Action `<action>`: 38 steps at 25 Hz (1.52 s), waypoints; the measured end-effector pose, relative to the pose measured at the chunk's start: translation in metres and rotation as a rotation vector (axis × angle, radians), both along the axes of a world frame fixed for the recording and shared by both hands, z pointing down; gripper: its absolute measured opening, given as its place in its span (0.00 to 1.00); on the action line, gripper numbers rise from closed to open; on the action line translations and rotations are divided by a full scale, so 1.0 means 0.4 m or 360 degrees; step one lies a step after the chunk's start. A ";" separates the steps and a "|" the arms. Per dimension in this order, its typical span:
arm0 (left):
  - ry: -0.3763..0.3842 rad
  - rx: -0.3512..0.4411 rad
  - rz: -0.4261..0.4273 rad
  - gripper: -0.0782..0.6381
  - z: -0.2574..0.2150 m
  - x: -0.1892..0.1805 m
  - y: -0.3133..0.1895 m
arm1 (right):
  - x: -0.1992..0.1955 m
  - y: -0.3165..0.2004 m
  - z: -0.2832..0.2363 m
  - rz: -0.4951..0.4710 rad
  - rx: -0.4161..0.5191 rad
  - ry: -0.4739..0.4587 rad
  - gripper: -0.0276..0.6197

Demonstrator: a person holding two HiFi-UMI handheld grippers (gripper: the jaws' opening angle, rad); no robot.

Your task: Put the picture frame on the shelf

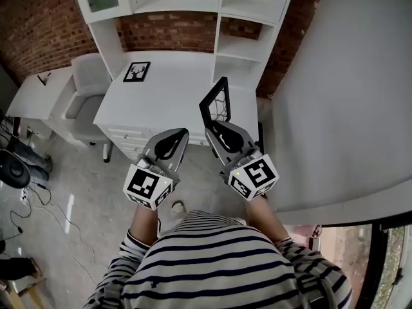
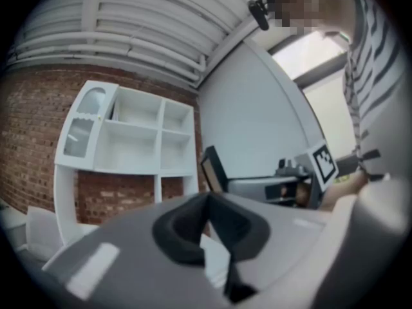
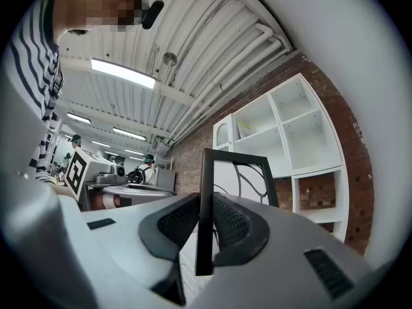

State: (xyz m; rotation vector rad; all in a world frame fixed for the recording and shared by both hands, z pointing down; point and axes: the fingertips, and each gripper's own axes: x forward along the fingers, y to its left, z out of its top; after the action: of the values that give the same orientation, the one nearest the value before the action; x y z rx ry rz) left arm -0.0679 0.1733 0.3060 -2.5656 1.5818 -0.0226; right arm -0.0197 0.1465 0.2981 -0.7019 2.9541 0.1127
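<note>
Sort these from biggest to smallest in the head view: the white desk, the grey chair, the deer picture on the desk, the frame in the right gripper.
1. white desk
2. grey chair
3. held frame and deer picture: the held frame looks bigger, but it is nearer the camera, so I won't rank them.

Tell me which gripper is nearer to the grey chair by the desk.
Left. The left gripper, shut and empty, hangs right of the grey chair; the right gripper, holding the picture frame, is farther right.
</note>
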 end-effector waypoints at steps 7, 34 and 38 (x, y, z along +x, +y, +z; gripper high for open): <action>0.0000 0.0001 0.0017 0.12 0.004 0.000 -0.004 | 0.005 -0.001 -0.008 0.0021 0.0019 -0.0009 0.15; -0.0057 -0.0058 0.0289 0.12 0.015 0.130 -0.299 | 0.109 -0.280 0.050 0.0275 0.0538 0.0879 0.15; -0.0063 -0.0047 0.0316 0.12 0.051 0.104 -0.348 | 0.104 -0.326 0.089 0.0348 0.0652 0.1007 0.15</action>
State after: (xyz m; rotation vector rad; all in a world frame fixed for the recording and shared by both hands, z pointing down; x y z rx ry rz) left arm -0.0261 0.0340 0.3264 -2.7142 1.3161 -0.0778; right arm 0.0218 0.0161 0.3337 -1.0749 3.2113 1.1109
